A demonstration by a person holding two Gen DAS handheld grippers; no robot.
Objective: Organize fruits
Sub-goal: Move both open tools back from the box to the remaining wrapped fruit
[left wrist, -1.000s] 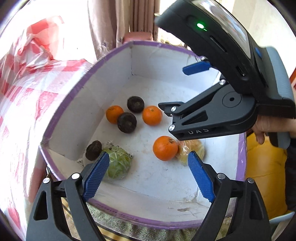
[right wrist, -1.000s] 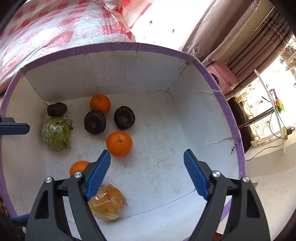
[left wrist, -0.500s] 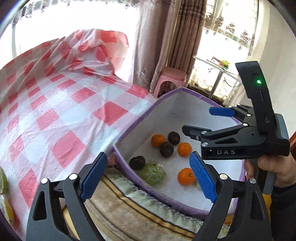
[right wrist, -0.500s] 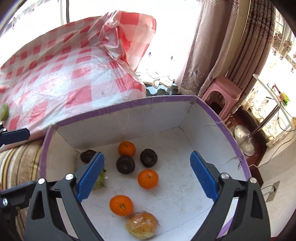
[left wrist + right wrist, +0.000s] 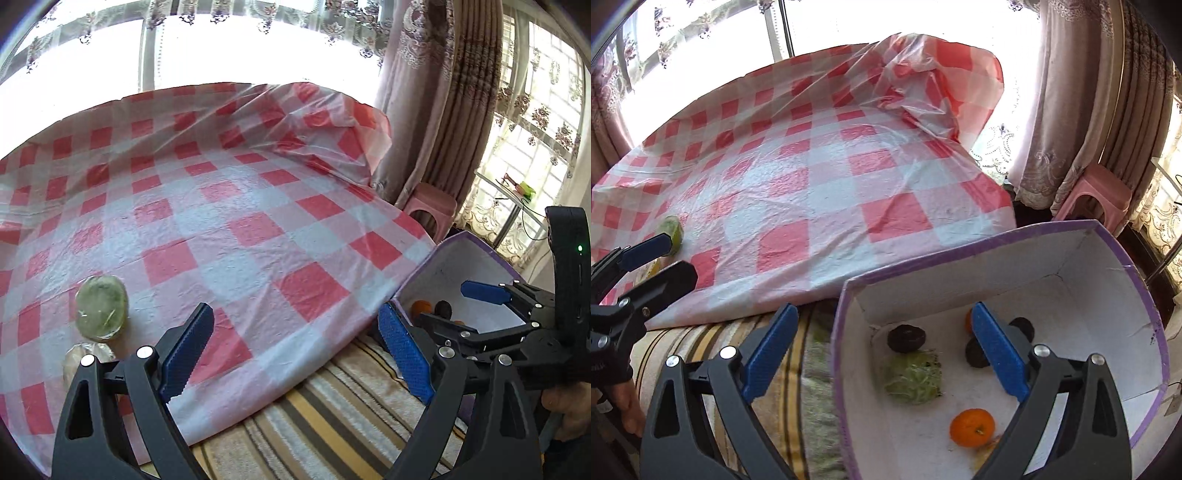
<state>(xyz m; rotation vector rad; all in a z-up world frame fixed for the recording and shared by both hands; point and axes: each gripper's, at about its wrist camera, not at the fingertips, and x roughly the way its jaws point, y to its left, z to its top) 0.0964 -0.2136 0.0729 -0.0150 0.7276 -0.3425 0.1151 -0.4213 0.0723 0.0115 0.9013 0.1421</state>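
Left gripper [image 5: 295, 350] gapes wide and empty over the red-checked plastic tablecloth [image 5: 236, 221], near a wrapped green fruit [image 5: 101, 308]. Right gripper [image 5: 882, 347] spreads wide and empty above the purple-rimmed white box [image 5: 1108, 280] holding an orange mandarin [image 5: 972, 427] and dark round fruits [image 5: 907, 338].

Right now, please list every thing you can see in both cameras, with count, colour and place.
Box: one, white inside, purple rim, right of the tablecloth.
Oranges: at least two, orange, inside the box.
Dark fruits: three, dark brown, inside the box.
Wrapped green fruit: one, inside the box.
Wrapped green fruit on cloth: one, near left edge.
Pale wrapped fruit: one, just below it.
Tablecloth: one, red-white checked.
Striped mat: one, brown-beige, under box.
Stool: one, pink, by curtains.
Left gripper: open, empty.
Right gripper: open, empty.
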